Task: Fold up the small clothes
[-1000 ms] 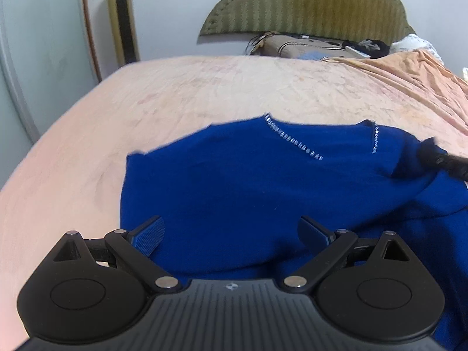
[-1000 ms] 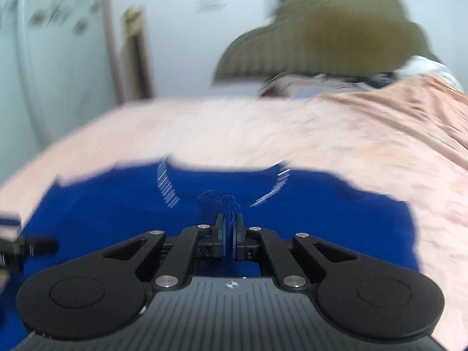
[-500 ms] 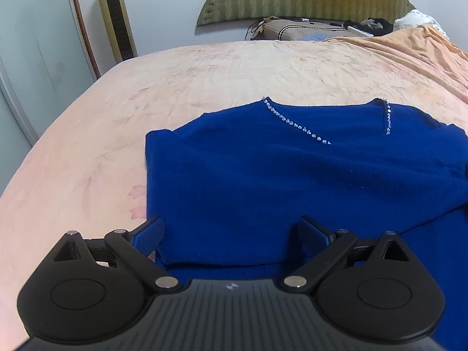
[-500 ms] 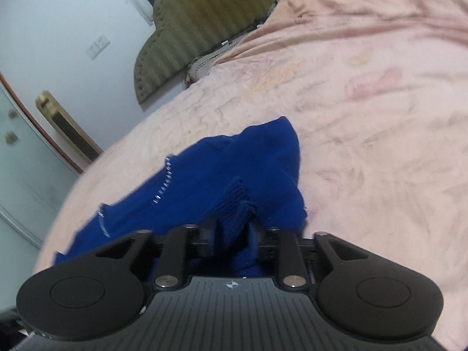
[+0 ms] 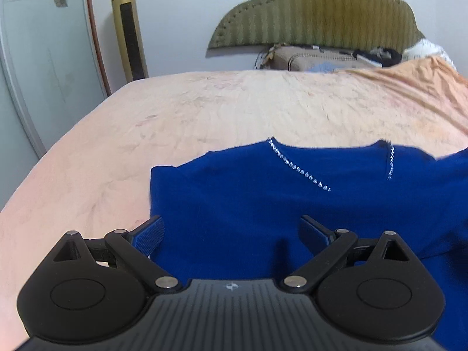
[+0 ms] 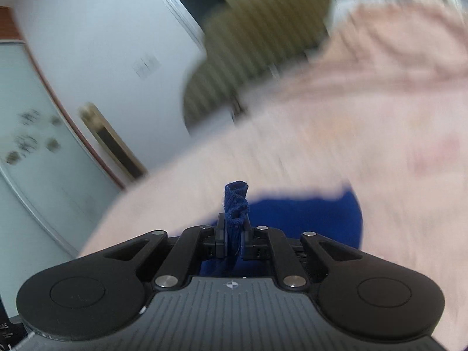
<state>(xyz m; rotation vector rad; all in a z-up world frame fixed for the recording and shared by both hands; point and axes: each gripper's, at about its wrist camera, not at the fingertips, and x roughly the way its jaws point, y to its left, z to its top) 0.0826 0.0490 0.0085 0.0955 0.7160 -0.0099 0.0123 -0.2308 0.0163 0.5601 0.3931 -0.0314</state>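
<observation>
Rolled and swung aside since a second ago, the right gripper [image 6: 233,235] is carrying a ribbed blue cuff [image 6: 235,204], its jaws having just been closing and now pinching it. The blue sweater [image 5: 263,204] is lying across the pink bedspread [image 5: 204,111] (neckline toward the headboard), filling the lower right of the left view, where the left gripper [image 5: 231,231] is hovering, jaws spread, nearer its left hem corner.

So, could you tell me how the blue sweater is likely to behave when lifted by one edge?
Probably floppy: the blue sweater bunches where the right gripper pinches it. Likely light, and its knit should grip the bed cover, dragging rather than sliding.
</observation>
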